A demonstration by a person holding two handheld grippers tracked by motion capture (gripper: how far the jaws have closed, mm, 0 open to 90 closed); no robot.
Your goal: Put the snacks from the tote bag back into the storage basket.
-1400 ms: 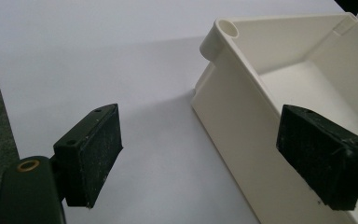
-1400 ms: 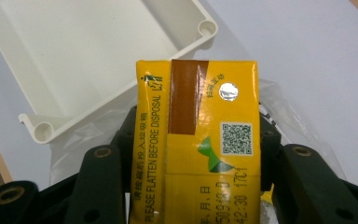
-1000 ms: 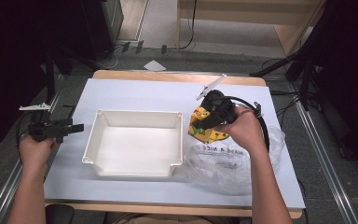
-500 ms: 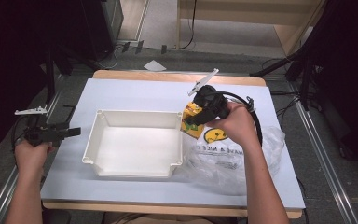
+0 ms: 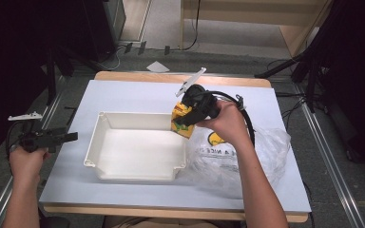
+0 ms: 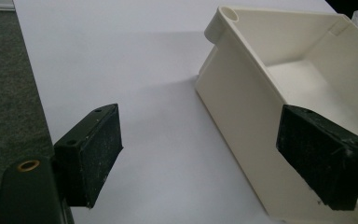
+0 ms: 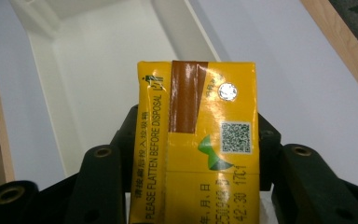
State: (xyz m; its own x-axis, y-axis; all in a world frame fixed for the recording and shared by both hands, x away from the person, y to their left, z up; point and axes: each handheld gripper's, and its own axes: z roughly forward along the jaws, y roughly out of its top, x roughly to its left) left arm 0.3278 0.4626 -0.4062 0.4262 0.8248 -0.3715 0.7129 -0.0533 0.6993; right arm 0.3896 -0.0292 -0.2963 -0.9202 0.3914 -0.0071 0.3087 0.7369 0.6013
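Over the bin's right rim: right gripper (image 5: 186,116) clamps yellow carton (image 7: 198,140), carrying it in.
Next: lower into white bin (image 5: 105,124), release. Left gripper (image 6: 214,158) gapes, idle.

The carton (image 7: 198,140) at the centre of the right gripper view is yellow, with a brown strip down from its top edge, a silver dot and a black-and-white QR square at its upper right, a green leaf mark below them, and dark print along its left side and bottom. The tray (image 5: 138,148) in the middle of the high view is off-white, on a pale lilac-white table (image 5: 133,97) with a light wood rim. The bag (image 5: 266,152) at centre right is clear with yellow and black print, and the right gripper (image 5: 186,116) and left gripper (image 5: 71,137) are black.
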